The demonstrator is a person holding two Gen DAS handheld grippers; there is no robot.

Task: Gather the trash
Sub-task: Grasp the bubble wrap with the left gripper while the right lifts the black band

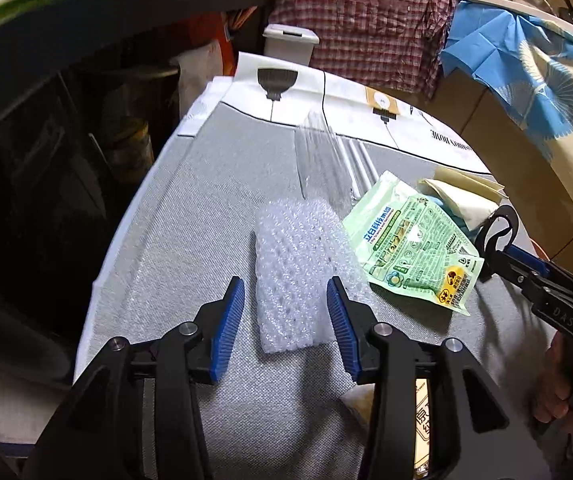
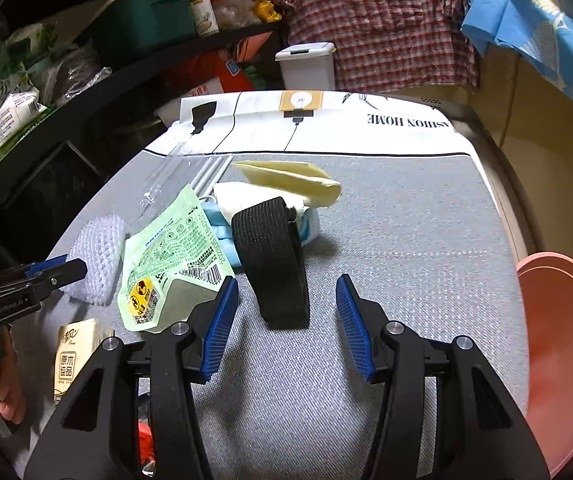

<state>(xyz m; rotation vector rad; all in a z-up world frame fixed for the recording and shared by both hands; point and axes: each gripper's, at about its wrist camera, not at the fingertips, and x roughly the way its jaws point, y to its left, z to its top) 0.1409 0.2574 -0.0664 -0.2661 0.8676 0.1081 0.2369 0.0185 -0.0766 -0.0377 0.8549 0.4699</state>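
Observation:
Trash lies on a grey cloth-covered table (image 1: 190,208). A white bubble-wrap pad (image 1: 298,268) lies between the open fingers of my left gripper (image 1: 285,304), which hovers just over its near end. It also shows in the right wrist view (image 2: 98,260). A green printed pouch (image 1: 414,256) lies to its right, also seen in the right wrist view (image 2: 166,264). My right gripper (image 2: 286,300) is open around the near end of a black elastic band (image 2: 274,256). Cream paper bags (image 2: 290,180) and a clear plastic sleeve (image 1: 322,160) lie behind.
A pink basin (image 2: 566,344) stands at the table's right edge. A tissue pack (image 2: 72,356) lies near the front left. A white lidded bin (image 2: 306,66) stands beyond the table's far end, dark shelves (image 2: 46,92) to the left, a plaid shirt (image 2: 386,20) behind.

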